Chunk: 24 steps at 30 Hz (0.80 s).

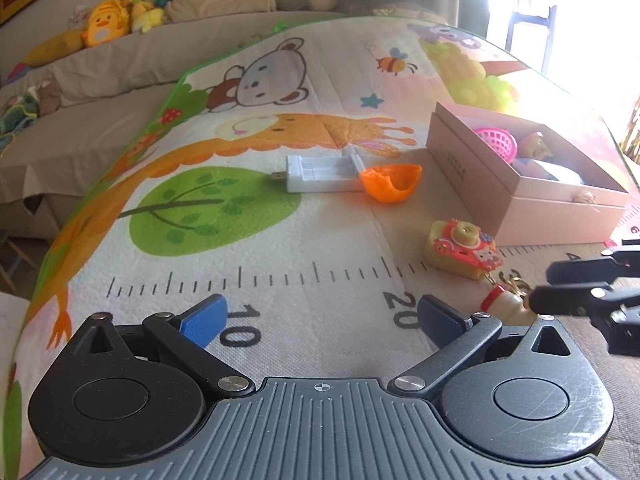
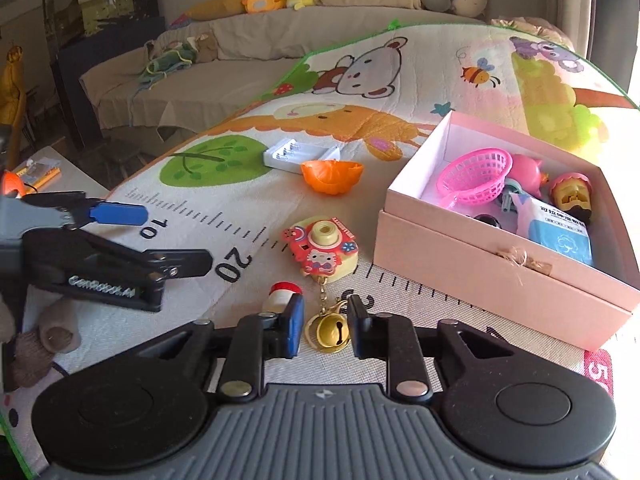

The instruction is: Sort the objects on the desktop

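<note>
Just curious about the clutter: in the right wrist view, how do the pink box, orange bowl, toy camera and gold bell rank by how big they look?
1. pink box
2. orange bowl and toy camera: look alike, camera nearer, so unranked
3. gold bell

A cartoon-printed play mat (image 2: 248,184) with a ruler scale carries the objects. Directly on it lie a white battery charger (image 2: 294,155), an orange half-shell (image 2: 332,176) touching the charger's near end, a toy camera keychain (image 2: 322,250) with its gold bell (image 2: 331,332), a small red-capped figure (image 2: 280,296) just beside the bell, and an open pink box (image 2: 492,256) at right.
</note>
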Each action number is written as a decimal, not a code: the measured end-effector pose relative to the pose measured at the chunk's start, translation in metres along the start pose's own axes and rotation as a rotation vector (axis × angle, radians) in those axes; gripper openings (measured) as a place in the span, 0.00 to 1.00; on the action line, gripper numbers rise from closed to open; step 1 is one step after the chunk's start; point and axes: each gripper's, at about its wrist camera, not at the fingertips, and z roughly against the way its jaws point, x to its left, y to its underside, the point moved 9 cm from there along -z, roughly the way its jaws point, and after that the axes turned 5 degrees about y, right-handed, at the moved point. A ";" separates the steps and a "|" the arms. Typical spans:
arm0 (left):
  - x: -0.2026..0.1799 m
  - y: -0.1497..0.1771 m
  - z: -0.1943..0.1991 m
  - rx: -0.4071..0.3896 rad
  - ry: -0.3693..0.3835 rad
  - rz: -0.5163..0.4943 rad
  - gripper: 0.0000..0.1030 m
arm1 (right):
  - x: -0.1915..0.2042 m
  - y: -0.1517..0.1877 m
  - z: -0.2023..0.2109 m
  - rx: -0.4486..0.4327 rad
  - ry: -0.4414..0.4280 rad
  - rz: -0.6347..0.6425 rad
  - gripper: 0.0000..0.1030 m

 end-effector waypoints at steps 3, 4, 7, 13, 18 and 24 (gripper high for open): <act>-0.001 -0.008 -0.004 0.003 -0.019 -0.011 1.00 | 0.011 0.004 0.002 -0.010 -0.040 0.013 0.38; -0.003 -0.010 -0.006 0.003 -0.021 -0.019 1.00 | 0.016 0.006 -0.001 -0.006 -0.049 0.016 0.38; -0.009 -0.015 -0.008 0.008 -0.026 -0.039 1.00 | 0.031 0.006 -0.003 -0.037 -0.062 0.056 0.40; -0.025 -0.019 -0.007 -0.004 0.021 -0.069 1.00 | 0.044 0.023 0.010 -0.010 -0.121 0.113 0.27; -0.052 -0.018 -0.014 -0.015 0.128 -0.143 1.00 | 0.013 0.049 0.038 -0.005 -0.043 0.112 0.27; -0.078 -0.025 -0.051 0.034 0.138 -0.169 1.00 | -0.044 0.064 0.055 -0.011 0.132 0.008 0.27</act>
